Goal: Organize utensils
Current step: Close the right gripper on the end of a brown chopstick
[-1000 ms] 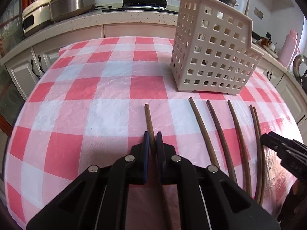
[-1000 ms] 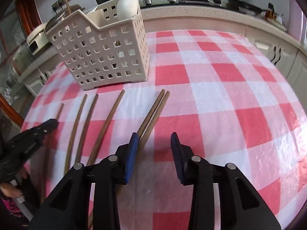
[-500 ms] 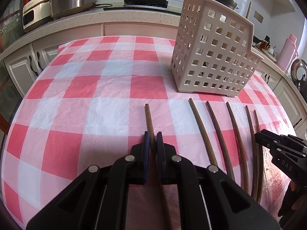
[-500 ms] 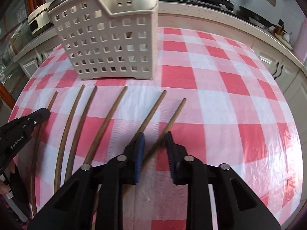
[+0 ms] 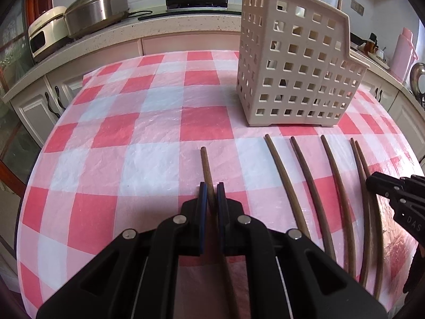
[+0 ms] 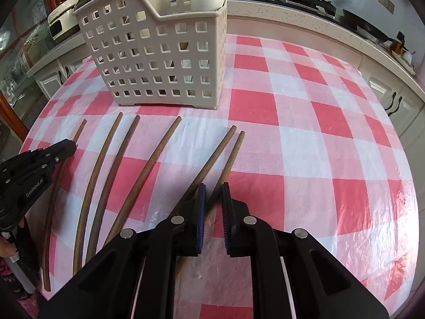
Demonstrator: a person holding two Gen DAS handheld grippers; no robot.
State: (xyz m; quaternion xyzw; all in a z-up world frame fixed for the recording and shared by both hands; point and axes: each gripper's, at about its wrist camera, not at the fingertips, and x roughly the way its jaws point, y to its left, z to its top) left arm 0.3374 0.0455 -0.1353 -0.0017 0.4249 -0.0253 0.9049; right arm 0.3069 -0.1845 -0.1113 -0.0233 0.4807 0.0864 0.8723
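Clamping the leftmost chopstick (image 5: 206, 170), the left gripper (image 5: 211, 194) starts loading; right gripper (image 6: 213, 194) narrowly brackets another, unclamped; six chopsticks remain outside the caddy (image 5: 297, 61).

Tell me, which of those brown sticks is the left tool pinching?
The leftmost stick, lying alone apart from the other five; the left gripper has its jaws closed on it.

chopstick (image 5: 205, 164) near end hidden under jaws, basket (image 6: 159, 53) contents mostly screened by its walls

Both wrist views sit low over the table (image 5: 148, 159) — facing the basket (image 6: 159, 61), shared from opposite sides.
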